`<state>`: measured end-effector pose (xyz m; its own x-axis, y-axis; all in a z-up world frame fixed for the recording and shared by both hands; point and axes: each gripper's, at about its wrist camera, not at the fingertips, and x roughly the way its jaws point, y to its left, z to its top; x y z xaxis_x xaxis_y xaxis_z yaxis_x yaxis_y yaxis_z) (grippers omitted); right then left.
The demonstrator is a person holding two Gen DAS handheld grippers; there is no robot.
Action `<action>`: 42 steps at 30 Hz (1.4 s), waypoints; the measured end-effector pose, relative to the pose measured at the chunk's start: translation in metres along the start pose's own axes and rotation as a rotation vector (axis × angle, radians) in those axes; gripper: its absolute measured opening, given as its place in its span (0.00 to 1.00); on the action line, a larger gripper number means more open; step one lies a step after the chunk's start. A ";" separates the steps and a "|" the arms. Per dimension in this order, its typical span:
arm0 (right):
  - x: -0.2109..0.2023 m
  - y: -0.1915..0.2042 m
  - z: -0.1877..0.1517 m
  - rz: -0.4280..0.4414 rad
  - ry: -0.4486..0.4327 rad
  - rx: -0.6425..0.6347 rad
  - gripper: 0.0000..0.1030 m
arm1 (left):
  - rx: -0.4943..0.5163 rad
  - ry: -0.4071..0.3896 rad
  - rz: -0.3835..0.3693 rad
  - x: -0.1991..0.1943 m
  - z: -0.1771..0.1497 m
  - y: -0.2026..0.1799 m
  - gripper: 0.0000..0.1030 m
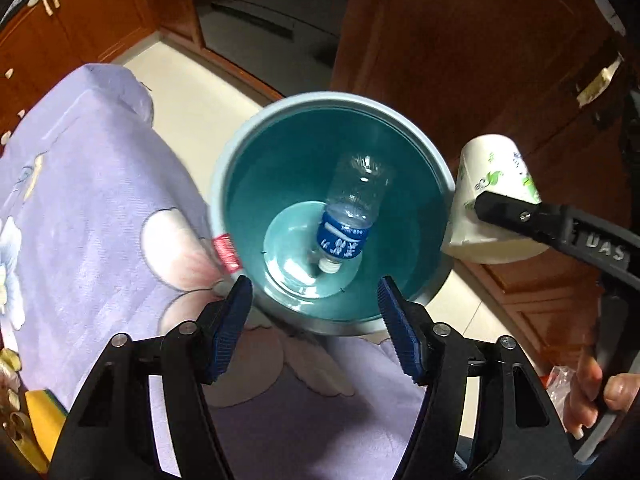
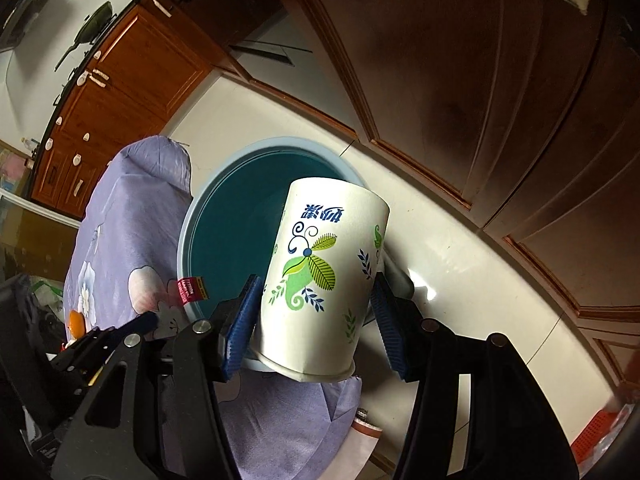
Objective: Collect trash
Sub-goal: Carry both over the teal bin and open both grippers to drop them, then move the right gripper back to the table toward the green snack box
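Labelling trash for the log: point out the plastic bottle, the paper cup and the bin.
plastic bottle point(image 1: 344, 236), left wrist view, on its blue label.
paper cup point(image 2: 320, 276), right wrist view, on its printed side wall.
bin point(image 1: 236, 148), left wrist view, on its pale rim at the left.

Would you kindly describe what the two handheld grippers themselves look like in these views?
Both the left gripper and the right gripper are black, angular linkage frames with silver round pivot bolts. Their jaws carry ribbed blue pads. Seen from the left wrist view, the right gripper's arm bears raised lettering, partly readable as "UAS". No cables or sleeves are clearly visible.
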<state>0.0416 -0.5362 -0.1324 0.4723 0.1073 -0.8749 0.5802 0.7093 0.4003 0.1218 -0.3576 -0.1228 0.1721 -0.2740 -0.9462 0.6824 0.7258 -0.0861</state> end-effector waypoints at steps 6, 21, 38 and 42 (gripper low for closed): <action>0.009 0.017 -0.001 0.009 0.026 -0.038 0.62 | -0.028 -0.074 0.067 -0.030 -0.014 0.013 0.85; -0.019 0.068 -0.021 -0.010 -0.013 -0.105 0.78 | -0.140 -0.192 0.080 -0.099 -0.055 0.062 0.95; -0.039 0.195 -0.096 0.043 -0.015 -0.349 0.78 | -0.342 -0.322 0.234 -0.202 -0.182 0.184 0.95; -0.039 0.224 -0.113 0.042 -0.006 -0.409 0.78 | -0.416 -0.363 0.316 -0.229 -0.209 0.229 0.96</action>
<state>0.0782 -0.3028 -0.0394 0.4946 0.1391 -0.8579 0.2495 0.9228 0.2935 0.0902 0.0035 0.0084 0.5995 -0.1501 -0.7862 0.2391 0.9710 -0.0030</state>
